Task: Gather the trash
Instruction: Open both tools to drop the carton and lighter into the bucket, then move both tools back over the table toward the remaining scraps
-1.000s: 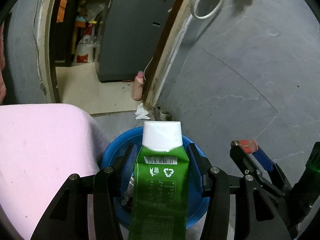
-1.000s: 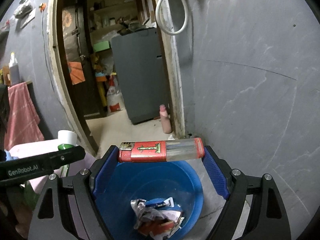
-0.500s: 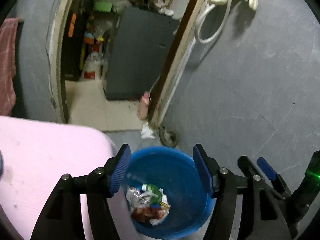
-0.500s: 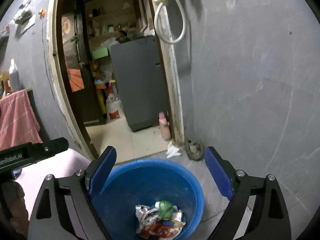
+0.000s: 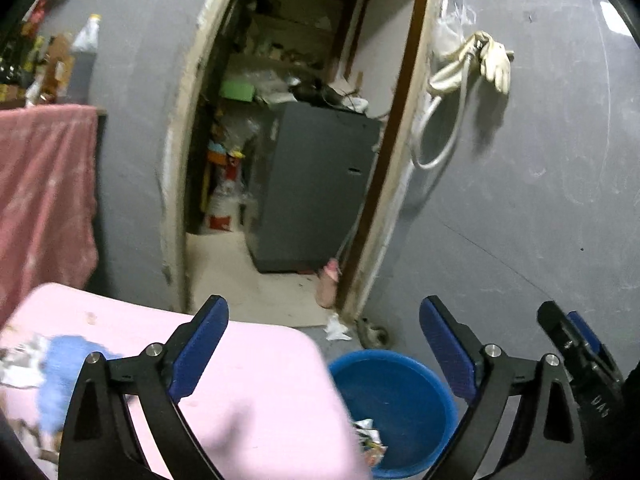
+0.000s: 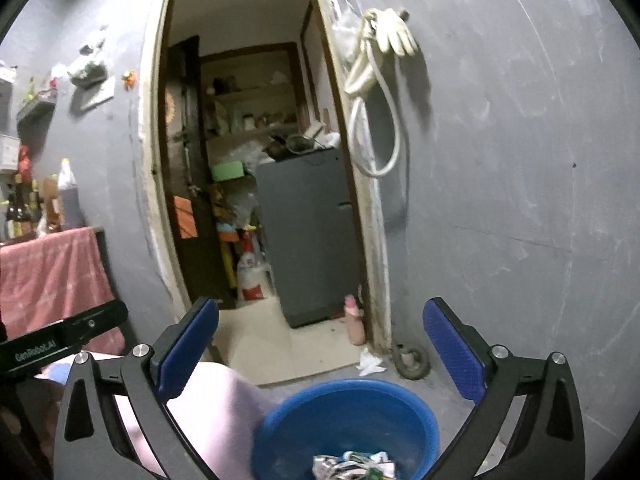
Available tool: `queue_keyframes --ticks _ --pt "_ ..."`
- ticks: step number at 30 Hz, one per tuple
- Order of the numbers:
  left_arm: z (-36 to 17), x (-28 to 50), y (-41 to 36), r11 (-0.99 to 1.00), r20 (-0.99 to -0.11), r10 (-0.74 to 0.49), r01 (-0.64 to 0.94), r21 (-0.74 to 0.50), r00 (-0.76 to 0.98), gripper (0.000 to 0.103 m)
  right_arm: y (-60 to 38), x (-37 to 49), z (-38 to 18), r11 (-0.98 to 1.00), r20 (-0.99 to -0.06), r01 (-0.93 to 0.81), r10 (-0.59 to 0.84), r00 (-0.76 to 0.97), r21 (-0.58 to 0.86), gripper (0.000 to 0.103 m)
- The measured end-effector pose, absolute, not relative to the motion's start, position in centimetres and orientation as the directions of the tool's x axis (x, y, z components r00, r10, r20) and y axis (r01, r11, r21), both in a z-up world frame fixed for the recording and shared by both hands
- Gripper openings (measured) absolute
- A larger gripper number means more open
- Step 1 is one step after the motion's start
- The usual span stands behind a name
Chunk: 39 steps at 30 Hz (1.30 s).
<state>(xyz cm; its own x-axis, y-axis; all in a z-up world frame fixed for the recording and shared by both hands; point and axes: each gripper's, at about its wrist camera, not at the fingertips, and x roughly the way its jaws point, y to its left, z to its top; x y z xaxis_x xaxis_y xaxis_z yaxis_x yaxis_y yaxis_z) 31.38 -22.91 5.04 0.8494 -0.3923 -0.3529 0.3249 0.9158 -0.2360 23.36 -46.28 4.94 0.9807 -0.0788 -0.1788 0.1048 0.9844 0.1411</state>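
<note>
My left gripper [image 5: 323,330] and right gripper [image 6: 321,334]: jaws opening wide, nothing between them. Lower centre: blue tub [image 6: 348,416] on the floor, crumpled trash [image 6: 354,465] inside. Lower left: pink surface [image 5: 256,392] with scraps [image 5: 18,360]. Beyond: grey wall [image 6: 520,160], open doorway [image 6: 256,168].

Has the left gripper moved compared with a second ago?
Yes. The left gripper has risen and pulled back from the blue basin, which now sits lower right in its view; its fingers are opening, empty.
</note>
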Motion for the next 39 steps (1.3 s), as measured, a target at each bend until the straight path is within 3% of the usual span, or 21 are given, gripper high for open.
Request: queue_keyframes --ticks 9,20,28,39 --pt "6.0 28.0 -15.1 0.955 -0.344 -0.277 0.217 -0.202 0.897 0.095 -40.1 21.4 6.7 0.988 -0.126 0.020 -0.001 0.992 0.152 0.103" --pt "3.7 25.4 -4.2 0.986 -0.392 -0.095 0.034 -0.160 0.915 0.095 -31.5 21.5 6.2 0.987 -0.147 -0.095 0.114 0.983 0.127 0.103" --pt "1.0 24.7 1.5 0.989 -0.447 -0.002 -0.064 -0.133 0.895 0.095 -26.4 22.0 4.0 0.979 -0.220 -0.172 0.192 0.956 0.109 0.103" --pt "-2.8 25.9 4.9 0.990 -0.528 0.001 -0.074 -0.117 0.849 0.095 -21.7 23.2 -0.1 0.959 -0.378 -0.271 0.283 0.882 0.086 0.103"
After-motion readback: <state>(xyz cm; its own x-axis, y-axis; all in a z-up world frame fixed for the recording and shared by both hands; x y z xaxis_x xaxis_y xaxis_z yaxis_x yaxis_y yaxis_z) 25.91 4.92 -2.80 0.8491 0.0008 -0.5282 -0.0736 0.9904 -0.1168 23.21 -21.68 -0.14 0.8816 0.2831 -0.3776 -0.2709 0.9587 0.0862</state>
